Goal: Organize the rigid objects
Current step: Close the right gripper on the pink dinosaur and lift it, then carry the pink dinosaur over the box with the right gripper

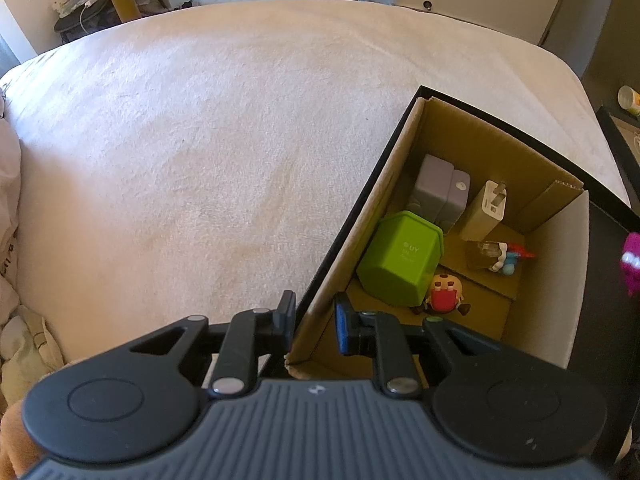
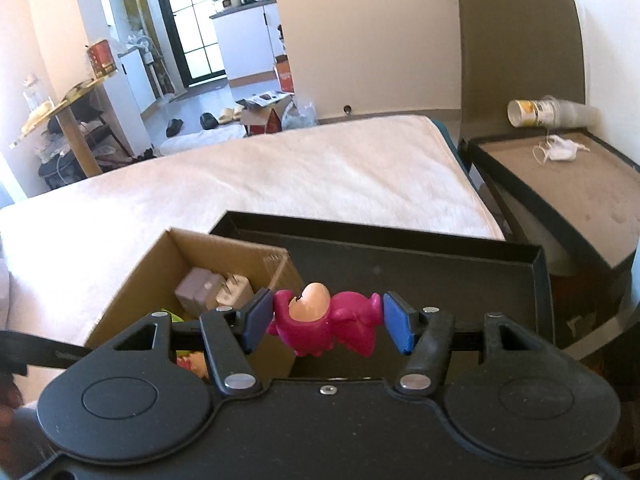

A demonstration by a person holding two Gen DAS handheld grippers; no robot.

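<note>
Right wrist view, lower centre: right gripper [image 2: 327,322] pinches a small magenta plastic figurine with a peach face [image 2: 320,322] between its blue pads [image 2: 398,326], held in the air above the black shallow tray [image 2: 400,268], just right of the open brown cardboard box [image 2: 276,276].

Risks, as I judge them:
- Grip sits on the toy's rounded ends, with little contact, so it could twist or pop out before it clears the box wall and land in the tray.
- Left gripper [image 1: 314,326] straddles the box's near-left wall, jaws slightly spread and apparently not clamping it, so a bump could shift the box.

Left wrist view alone shows the box contents at lower right: green plastic tub [image 1: 402,258], grey charger blocks [image 1: 438,192], white plug adapter [image 1: 486,210], orange-red toy figure [image 1: 444,292] and a small multicoloured toy [image 1: 506,258]. Free floor is scarce; the drop may land on other items. The magenta toy barely shows there, at the right edge.

Right wrist view alone shows the pinch itself.
</note>
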